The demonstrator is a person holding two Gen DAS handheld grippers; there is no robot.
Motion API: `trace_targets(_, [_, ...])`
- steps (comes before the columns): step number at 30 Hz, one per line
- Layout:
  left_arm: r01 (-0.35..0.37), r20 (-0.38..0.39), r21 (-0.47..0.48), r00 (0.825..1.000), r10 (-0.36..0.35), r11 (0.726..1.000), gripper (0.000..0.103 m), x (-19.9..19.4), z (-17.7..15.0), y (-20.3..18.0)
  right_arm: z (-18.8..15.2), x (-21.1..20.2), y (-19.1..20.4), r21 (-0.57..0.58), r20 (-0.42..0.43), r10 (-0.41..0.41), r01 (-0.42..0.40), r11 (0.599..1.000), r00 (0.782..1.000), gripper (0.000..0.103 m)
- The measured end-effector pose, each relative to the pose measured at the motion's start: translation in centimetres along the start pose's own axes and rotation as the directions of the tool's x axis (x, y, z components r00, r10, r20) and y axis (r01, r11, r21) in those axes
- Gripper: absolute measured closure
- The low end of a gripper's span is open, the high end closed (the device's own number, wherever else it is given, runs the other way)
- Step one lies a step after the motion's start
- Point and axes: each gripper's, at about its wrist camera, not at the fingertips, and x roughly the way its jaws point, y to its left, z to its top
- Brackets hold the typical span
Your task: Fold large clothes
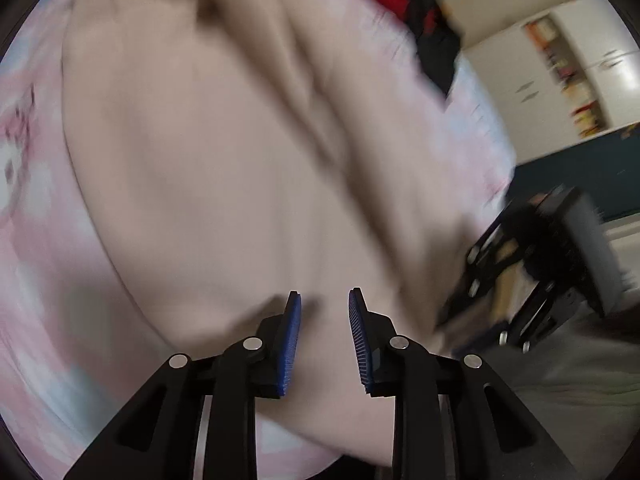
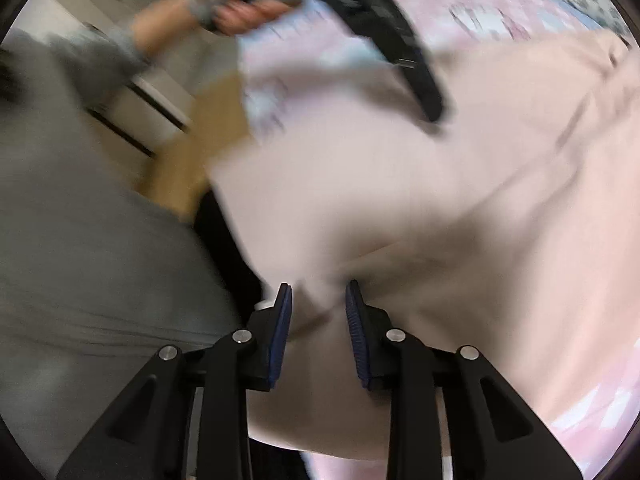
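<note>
A large pale beige garment [image 1: 224, 160] lies spread on a pink patterned bedsheet [image 1: 36, 208]. My left gripper [image 1: 324, 300] is open just above the garment's near part, with nothing between its blue pads. My right gripper [image 2: 318, 292] is open over a raised fold of the same garment [image 2: 400, 208], and cloth lies between the pads. The right gripper also shows at the right of the left wrist view [image 1: 532, 264]. The left gripper shows as a black shape at the top of the right wrist view [image 2: 384, 32]. Both views are blurred by motion.
A pile of red and black clothes [image 1: 412, 4] lies at the bed's far side. White cupboards and a bookshelf [image 1: 568, 76] stand to the right. The person's grey clothing [image 2: 80, 280] fills the left of the right wrist view, with a brown box [image 2: 200, 152] behind.
</note>
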Motion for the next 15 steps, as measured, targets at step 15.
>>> trace_targets(15, [0.234, 0.566, -0.312, 0.824, -0.018, 0.921, 0.031, -6.7, 25.5, 18.9, 16.7, -24.7, -42.1, 0.593, 0.556, -0.532, 0.144, 0.792, 0.638, 0.036])
